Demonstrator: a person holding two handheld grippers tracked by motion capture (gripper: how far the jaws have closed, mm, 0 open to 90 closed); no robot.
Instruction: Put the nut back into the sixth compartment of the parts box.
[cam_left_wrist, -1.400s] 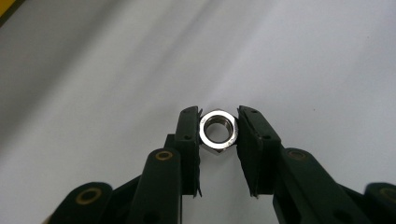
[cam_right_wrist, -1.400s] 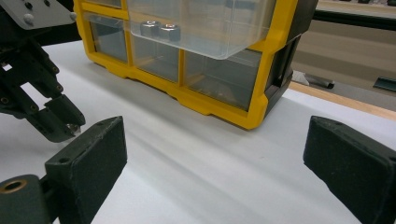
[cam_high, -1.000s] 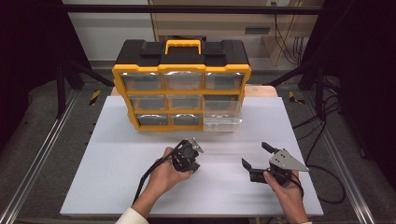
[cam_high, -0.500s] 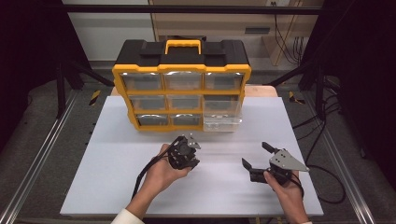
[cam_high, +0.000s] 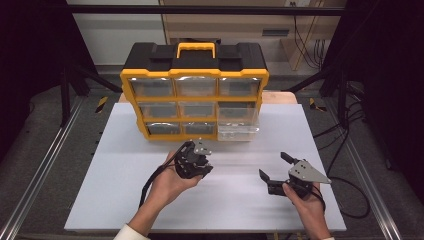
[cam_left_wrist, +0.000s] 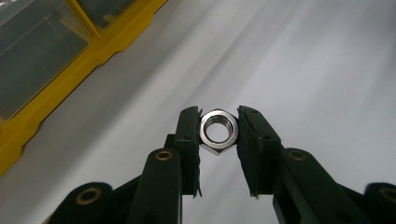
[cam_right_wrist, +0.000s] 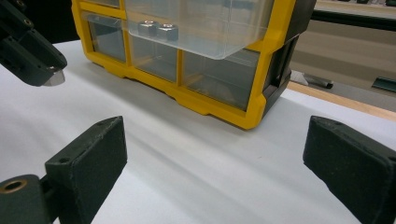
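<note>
The left tool (cam_left_wrist: 219, 133) was clamped on a steel nut (cam_left_wrist: 219, 131); the right tool (cam_right_wrist: 210, 172) stood apart. Next, probably, carry it to the pulled-out drawer (cam_high: 239, 132).

L forearm comes in from the bottom edge, angled up and right; L hand (cam_high: 172, 182) wraps the left gripper (cam_high: 199, 161), which seems to point down at the table, jaws pinched in close. R hand (cam_high: 302, 197) holds the right gripper (cam_high: 272, 166) low, pointing left-forward, jaws spread wide, nothing btw them.
</note>
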